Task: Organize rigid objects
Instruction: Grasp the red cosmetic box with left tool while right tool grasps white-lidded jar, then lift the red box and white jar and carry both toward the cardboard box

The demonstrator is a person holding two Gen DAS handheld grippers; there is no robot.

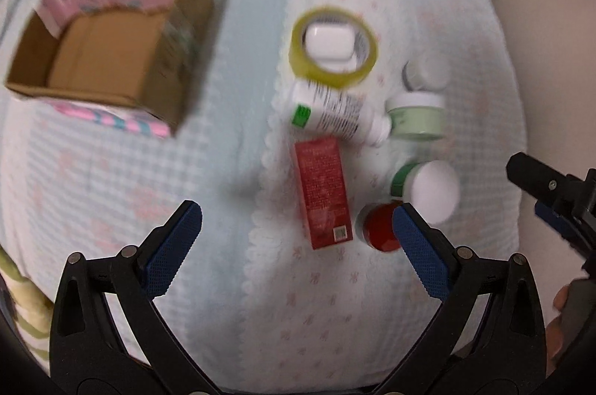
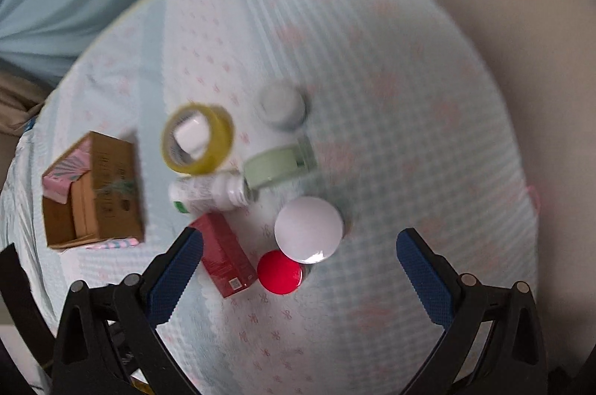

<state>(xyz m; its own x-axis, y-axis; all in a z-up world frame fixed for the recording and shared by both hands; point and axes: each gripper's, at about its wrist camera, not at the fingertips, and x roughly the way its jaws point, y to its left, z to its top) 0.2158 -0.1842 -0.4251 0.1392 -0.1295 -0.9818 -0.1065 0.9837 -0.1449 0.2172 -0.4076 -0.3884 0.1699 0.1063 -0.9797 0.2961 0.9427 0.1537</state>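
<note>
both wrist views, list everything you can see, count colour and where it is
cardboard box: 1, brown, open, far left on the bedspread
tape roll: 1, yellow, centre, lying flat
white case: 1, inside the tape roll
white bottle: 1, green label, on its side below the tape
red carton: 1, lying flat, near centre
red-lidded jar: 1, beside the carton
white-lidded jar: 1, green band, right of the carton
pale green jar: 1, by the bottle's cap
grey-white jar: 1, farthest back
left gripper: fingers open, empty
right gripper: fingers open, empty
</note>
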